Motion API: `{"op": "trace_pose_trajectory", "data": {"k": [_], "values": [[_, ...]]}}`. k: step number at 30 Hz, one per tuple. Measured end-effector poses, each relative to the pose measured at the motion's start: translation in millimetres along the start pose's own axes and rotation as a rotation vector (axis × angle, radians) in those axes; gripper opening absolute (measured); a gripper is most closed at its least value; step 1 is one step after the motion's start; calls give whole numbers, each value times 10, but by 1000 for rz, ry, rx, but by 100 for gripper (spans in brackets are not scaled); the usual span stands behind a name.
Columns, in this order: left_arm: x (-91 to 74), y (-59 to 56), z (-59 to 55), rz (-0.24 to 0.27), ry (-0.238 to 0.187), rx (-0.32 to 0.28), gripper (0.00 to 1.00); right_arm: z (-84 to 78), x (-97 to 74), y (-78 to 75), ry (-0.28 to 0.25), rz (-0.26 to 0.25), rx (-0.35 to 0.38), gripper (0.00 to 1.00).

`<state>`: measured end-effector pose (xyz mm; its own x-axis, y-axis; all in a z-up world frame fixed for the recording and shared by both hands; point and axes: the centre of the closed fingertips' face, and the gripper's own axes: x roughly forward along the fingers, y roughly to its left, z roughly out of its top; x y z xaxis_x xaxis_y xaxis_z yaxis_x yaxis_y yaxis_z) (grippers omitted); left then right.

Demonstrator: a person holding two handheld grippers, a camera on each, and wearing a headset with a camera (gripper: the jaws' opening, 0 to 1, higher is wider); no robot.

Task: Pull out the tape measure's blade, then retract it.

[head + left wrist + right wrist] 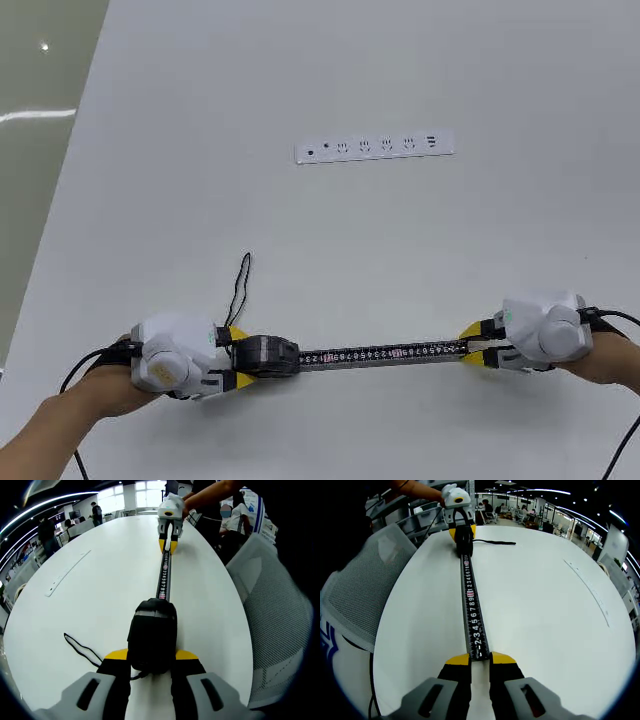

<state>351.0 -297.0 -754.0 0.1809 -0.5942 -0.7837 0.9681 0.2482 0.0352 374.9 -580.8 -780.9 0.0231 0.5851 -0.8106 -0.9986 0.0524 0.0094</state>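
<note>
Now the left tongs [241, 358] are gripping the tape measure's case [268, 355], which is sitting on the worktop [350, 240]. The right tongs [472, 344] are pinching the end of the blade [385, 353], which is stretching straight across the worktop between the two.

The light is bright and even. It comes from long ceiling lamps [60, 499], which show as white strips in both gripper views. The white counter [400, 60] looks pale and smooth, with only faint, soft shadows on it. A shiny streak of glare sits on the floor [35, 116] at the left of the head view. Both gripper views bend at the edges like a fishbowl. The far room looks small and fuzzy there. The numbers on the blade [472, 615] look sharp.
</note>
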Motion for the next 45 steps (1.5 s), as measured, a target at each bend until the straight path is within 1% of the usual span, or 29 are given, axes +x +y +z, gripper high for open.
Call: {"op": "trace_pose_trajectory", "data": {"k": [8, 10, 14, 17, 24, 28, 31, 35, 39, 42, 43, 45], "values": [[2, 0, 1, -4, -1, 0, 27, 12, 2, 16, 4, 7, -5, 12], [7, -1, 7, -5, 1, 3, 27, 7, 9, 9, 6, 7, -20, 12], [21, -4, 23, -4, 0, 4, 27, 10, 1, 9, 12, -5, -26, 13], [21, -10, 25, -1, 2, 20, 28, 5, -1, 2, 12, -10, -18, 14], [21, -12, 26, 0, 5, 45, 28, 0, 0, 3, 27, -8, -27, 15], [22, -14, 30, -15, 6, 74, 29, -11, 8, -4, 41, -5, -30, 15], [22, 12, 29, -11, 10, 78, 32, 7, 3, 2, 45, -3, -32, 16], [-6, 52, 49, -4, 7, 68, 38, 15, 18, 12, 47, 4, -30, 19], [-27, 54, 57, 2, 4, 66, 39, 36, 25, 24, 53, 5, -32, 23], [-56, 63, 66, 12, -1, 54, 40, 20, 25, 43, 60, 8, -32, 25], [-65, 66, 68, 15, -4, 47, 40, 17, 24, 54, 62, 9, -33, 26], [-92, 75, 98, 28, -33, -2, 40, 3, 13, 62, 69, -2, -24, 30]]}}
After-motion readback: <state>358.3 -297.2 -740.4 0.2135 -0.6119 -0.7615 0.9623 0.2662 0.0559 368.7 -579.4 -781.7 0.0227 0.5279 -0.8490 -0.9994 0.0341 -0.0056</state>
